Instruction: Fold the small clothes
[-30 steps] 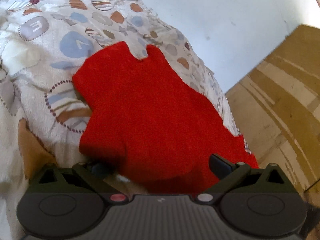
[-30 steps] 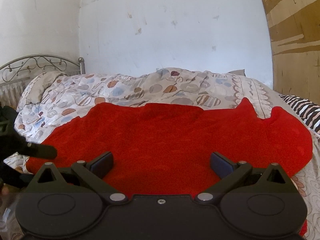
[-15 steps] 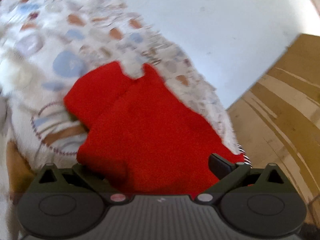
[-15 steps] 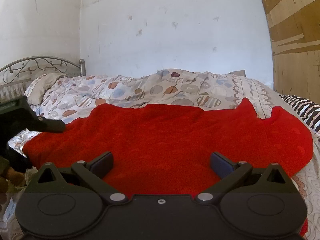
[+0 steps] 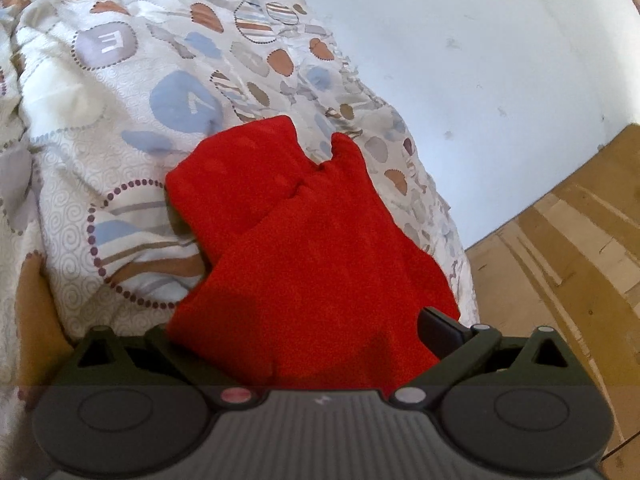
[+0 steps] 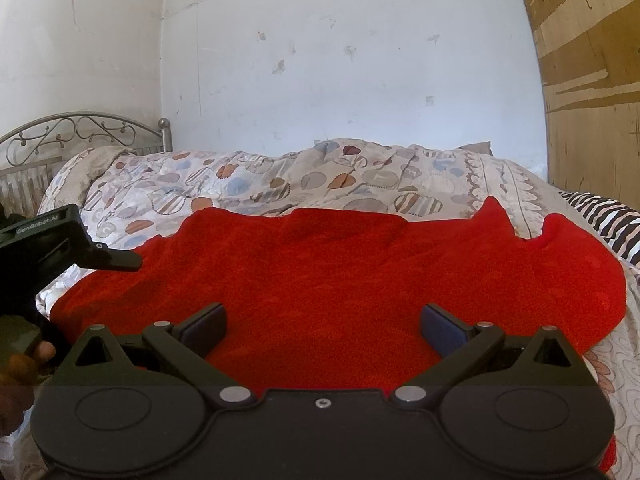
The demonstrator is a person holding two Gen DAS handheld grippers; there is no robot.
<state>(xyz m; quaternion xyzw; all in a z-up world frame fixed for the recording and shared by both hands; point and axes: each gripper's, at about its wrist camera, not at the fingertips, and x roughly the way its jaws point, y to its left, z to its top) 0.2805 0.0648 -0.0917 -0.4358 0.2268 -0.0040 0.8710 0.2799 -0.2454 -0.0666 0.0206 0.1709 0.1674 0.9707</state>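
A small red fleece garment (image 5: 304, 248) lies spread on the patterned quilt (image 5: 120, 128); it also shows in the right wrist view (image 6: 340, 272). My left gripper (image 5: 304, 332) is open, jaws wide, with the garment's near edge draped between them; cloth hides its left finger. In the right wrist view the left gripper (image 6: 100, 258) sits raised at the garment's left end. My right gripper (image 6: 323, 324) is open and empty, low over the garment's near edge.
A metal headboard (image 6: 80, 132) stands at the far left. A zebra-striped cloth (image 6: 600, 220) lies at the right. A wooden wardrobe (image 6: 592, 80) stands to the right, a white wall (image 6: 340, 60) behind the bed.
My left gripper has lifted and shifted; the garment's near edge has risen with it and bunched between its jaws. My right gripper has stayed still.
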